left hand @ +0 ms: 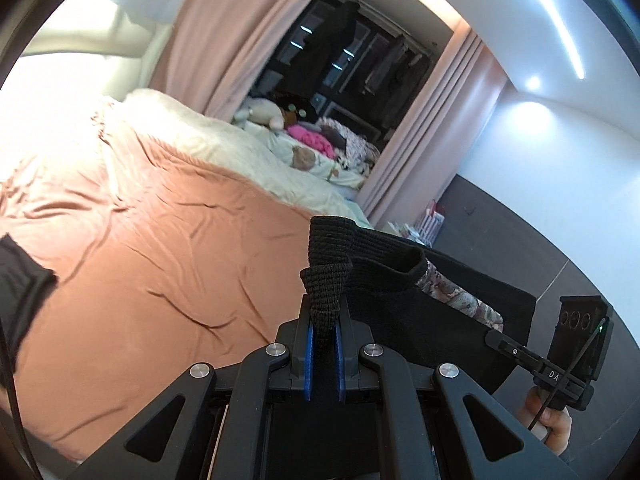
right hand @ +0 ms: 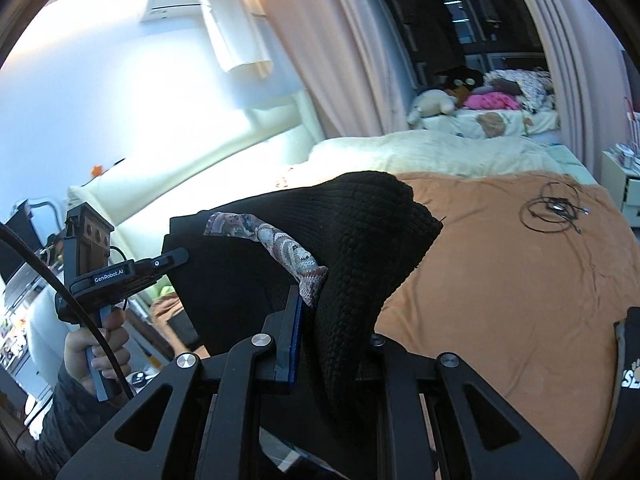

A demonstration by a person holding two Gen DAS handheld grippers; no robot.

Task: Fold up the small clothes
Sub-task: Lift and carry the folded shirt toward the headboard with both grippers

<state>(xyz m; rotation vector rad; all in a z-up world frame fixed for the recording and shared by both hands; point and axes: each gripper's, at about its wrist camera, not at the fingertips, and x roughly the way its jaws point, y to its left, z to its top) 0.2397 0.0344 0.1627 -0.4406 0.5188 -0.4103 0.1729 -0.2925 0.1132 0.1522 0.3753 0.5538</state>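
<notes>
A black knit garment with a patterned inner lining hangs in the air between my two grippers, above the orange bed sheet. My left gripper is shut on a bunched knit edge of it. My right gripper is shut on the other knit edge, next to the patterned lining. Each gripper shows in the other's view: the right one at the far side of the cloth, the left one likewise.
A cream blanket lies at the head of the bed. A coiled black cable rests on the sheet at right. Another dark garment lies at the sheet's left edge. Soft toys and pink curtains are beyond.
</notes>
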